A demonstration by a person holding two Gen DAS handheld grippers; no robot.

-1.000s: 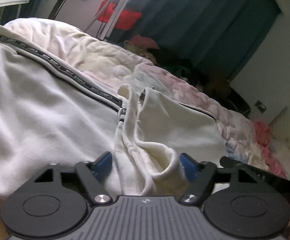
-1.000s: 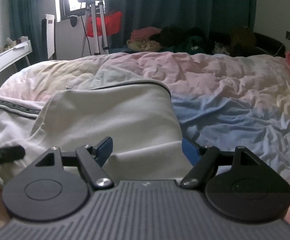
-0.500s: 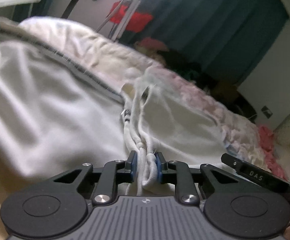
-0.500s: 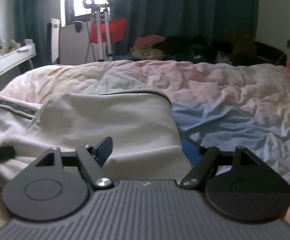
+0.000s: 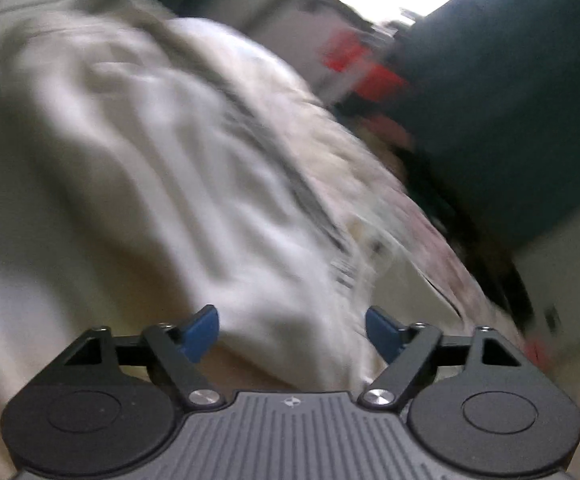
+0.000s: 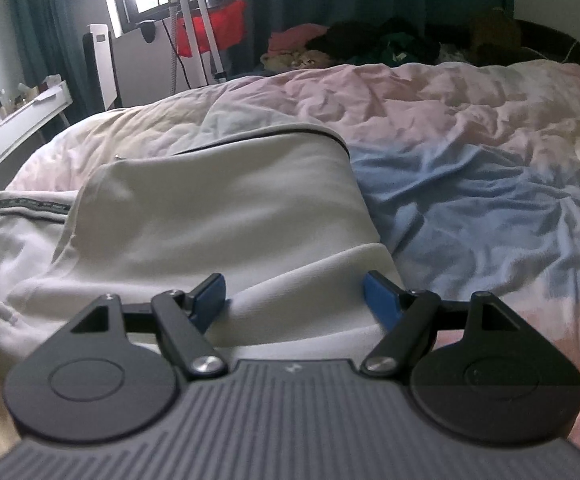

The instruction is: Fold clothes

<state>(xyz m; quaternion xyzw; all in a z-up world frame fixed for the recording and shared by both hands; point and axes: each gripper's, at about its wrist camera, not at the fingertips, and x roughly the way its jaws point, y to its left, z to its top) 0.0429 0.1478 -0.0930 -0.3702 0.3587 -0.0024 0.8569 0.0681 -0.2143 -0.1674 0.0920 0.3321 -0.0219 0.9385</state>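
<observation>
A white garment [image 6: 218, 216] with a dark printed stripe [image 6: 30, 205] lies on the bed, its near part folded over. In the blurred left wrist view the garment [image 5: 138, 184] fills the left and middle. My left gripper [image 5: 292, 330] is open, its blue pads apart just over the garment's near edge, holding nothing. My right gripper [image 6: 294, 300] is open, its blue pads either side of the garment's near folded edge, not closed on it.
The bed's duvet [image 6: 470, 184] is pink, blue and cream and stretches right. Dark and pink clothes [image 6: 370, 44] are piled at the far side. A white stand with red cloth [image 6: 210, 28] and a white desk [image 6: 14, 120] stand at the left.
My left gripper closed on a bunched fold of the garment half a second ago, then opened, let it go and swung fast to the left. My right gripper stayed open and nearly still.
</observation>
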